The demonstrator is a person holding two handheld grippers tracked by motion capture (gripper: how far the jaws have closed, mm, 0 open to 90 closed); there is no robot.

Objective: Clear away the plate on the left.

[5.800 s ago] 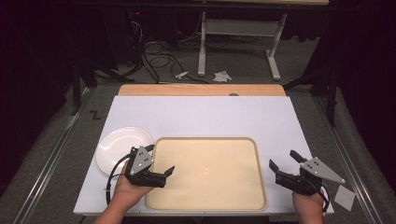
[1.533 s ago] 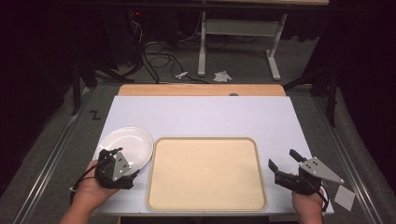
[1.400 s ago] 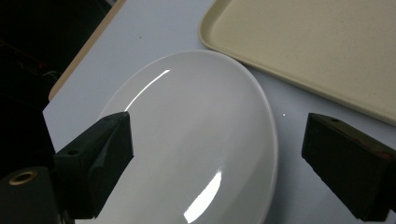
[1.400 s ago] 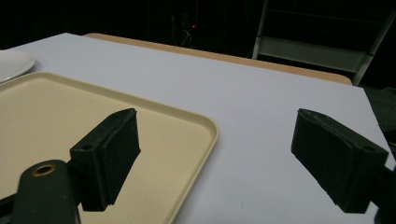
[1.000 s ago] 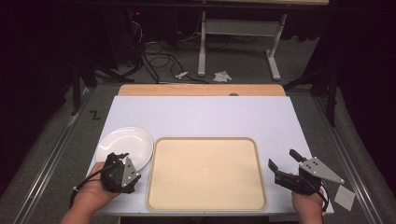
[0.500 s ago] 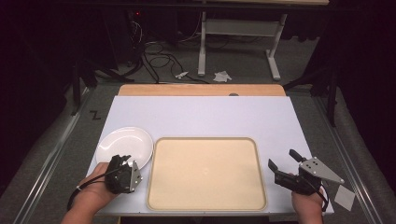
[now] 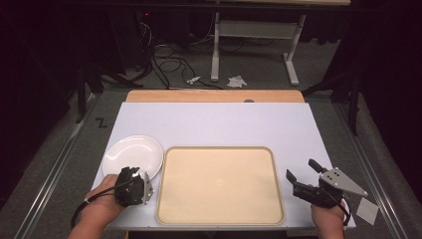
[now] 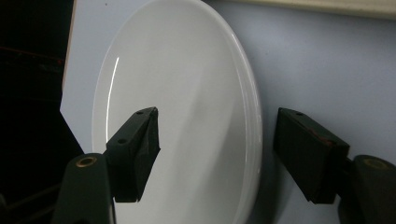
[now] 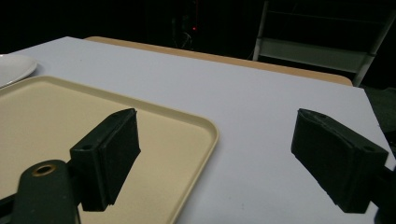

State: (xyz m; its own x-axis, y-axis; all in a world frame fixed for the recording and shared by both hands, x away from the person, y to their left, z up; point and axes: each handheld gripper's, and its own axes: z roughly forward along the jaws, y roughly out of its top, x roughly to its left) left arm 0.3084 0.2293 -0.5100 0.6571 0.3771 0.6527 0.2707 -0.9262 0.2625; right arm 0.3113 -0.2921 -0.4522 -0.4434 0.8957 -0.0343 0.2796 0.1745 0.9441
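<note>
Plate point(image 8: 187, 116) rim sits between the left gripper's point(image 8: 215, 154) closing jaws

Tray point(image 7: 220, 185) lies at table point(image 7: 219, 122) front centre. Plate point(image 7: 133, 155) just left of tray; left gripper point(image 7: 133, 185) at plate's near rim; right gripper point(image 7: 304, 180) right of tray.

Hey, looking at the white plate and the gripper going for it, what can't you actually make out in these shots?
- High view: the left hand-held gripper body covers its own jaws, so contact with the plate rim is hidden.
- Left gripper view: the plate's near rim runs off the bottom edge between the closing jaws; whether the pads touch it is unclear.
- Right gripper view: the tray and the plate are cut off by the left edge.
</note>
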